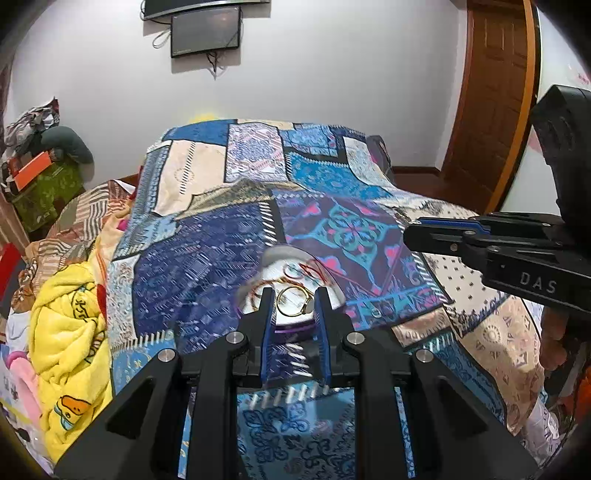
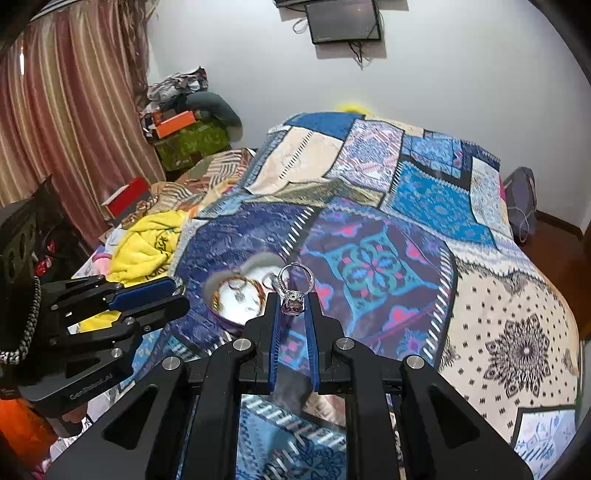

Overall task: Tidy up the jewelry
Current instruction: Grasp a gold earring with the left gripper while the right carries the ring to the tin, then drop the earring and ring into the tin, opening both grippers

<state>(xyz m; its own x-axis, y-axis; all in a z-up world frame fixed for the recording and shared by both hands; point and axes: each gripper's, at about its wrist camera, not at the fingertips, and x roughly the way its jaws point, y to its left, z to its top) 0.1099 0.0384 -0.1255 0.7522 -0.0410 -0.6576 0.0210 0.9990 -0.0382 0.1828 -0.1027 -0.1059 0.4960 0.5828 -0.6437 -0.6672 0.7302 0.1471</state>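
Note:
My left gripper (image 1: 294,300) is shut on a gold ring (image 1: 293,301) and holds it just above a white bowl (image 1: 334,291) on the patchwork bedspread. The bowl holds several pieces of jewelry, gold and red. My right gripper (image 2: 293,302) is shut on a silver ring with a purple stone (image 2: 293,297), held above the bedspread to the right of the same bowl (image 2: 229,314). The right gripper shows in the left wrist view (image 1: 410,236), the left gripper in the right wrist view (image 2: 177,295).
A patchwork bedspread (image 1: 207,266) covers the bed. A yellow blanket (image 1: 70,332) lies at its left side. Boxes and clothes (image 2: 184,129) pile up by the curtain. A wooden door (image 1: 491,92) stands at the right, a screen (image 1: 205,31) on the wall.

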